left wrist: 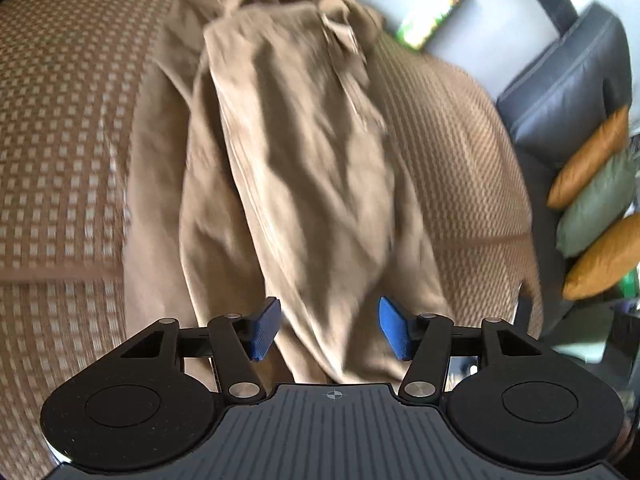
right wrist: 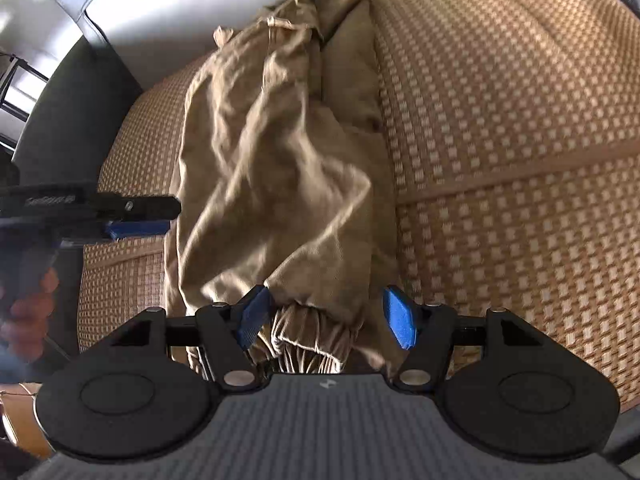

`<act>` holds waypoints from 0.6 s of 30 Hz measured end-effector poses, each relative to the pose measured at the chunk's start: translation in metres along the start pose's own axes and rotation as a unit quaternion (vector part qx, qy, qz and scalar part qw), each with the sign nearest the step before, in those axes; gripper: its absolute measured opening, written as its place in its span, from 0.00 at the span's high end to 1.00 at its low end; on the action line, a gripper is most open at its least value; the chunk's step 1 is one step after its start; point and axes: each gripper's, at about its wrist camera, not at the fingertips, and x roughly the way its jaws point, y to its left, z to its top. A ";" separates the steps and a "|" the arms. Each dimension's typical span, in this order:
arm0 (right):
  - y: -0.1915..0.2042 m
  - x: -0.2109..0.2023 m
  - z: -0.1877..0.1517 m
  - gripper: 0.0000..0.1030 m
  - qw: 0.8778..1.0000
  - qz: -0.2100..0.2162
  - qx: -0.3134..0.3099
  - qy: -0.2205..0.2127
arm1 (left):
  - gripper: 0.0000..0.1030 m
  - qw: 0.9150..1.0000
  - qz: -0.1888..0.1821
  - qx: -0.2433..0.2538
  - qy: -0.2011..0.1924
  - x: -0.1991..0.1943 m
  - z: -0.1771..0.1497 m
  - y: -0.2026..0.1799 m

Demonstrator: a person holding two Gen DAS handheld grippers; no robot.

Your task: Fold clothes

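Observation:
Tan trousers (left wrist: 304, 168) lie crumpled lengthwise on a woven brown-and-cream mat (left wrist: 60, 140) over a sofa seat. My left gripper (left wrist: 328, 312) hovers over the near end of a trouser leg, jaws wide apart, blue pads (left wrist: 264, 332) clear of the cloth. In the right wrist view the same trousers (right wrist: 272, 152) run away from me, and the gathered elastic cuff (right wrist: 308, 340) sits just under my right gripper (right wrist: 326, 300). That gripper is open and its pads do not press the cuff. The left gripper (right wrist: 172, 216) shows side-on at the left edge, held by a hand (right wrist: 28, 312).
Orange and green cushions (left wrist: 596, 208) are stacked against a dark grey leather sofa arm (left wrist: 568, 92) on the right. A green packet (left wrist: 436, 16) lies at the back by the sofa's pale backrest. Bare mat (right wrist: 520, 160) stretches right of the trousers.

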 end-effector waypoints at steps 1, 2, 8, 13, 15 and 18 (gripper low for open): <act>-0.005 0.004 0.000 0.36 1.000 0.008 0.017 0.003 | 0.32 1.000 0.002 -0.001 0.004 0.004 -0.002 -0.003; -0.011 0.010 0.001 0.57 0.999 0.023 0.034 0.014 | 0.33 1.000 0.003 -0.004 0.008 0.009 -0.005 -0.005; -0.013 -0.010 0.014 0.80 0.969 0.210 0.122 0.043 | 0.88 1.000 0.014 -0.001 -0.028 -0.009 -0.003 -0.017; -0.008 -0.010 0.006 0.78 0.972 0.205 0.104 0.056 | 0.92 0.993 0.088 0.075 -0.037 -0.014 -0.015 -0.024; -0.011 0.020 -0.006 0.71 0.983 0.139 0.082 0.090 | 0.85 0.989 0.120 0.086 -0.010 0.014 -0.027 -0.013; -0.018 0.054 -0.022 0.65 0.987 0.091 0.085 0.105 | 0.68 0.984 0.145 0.105 0.010 0.041 -0.033 -0.007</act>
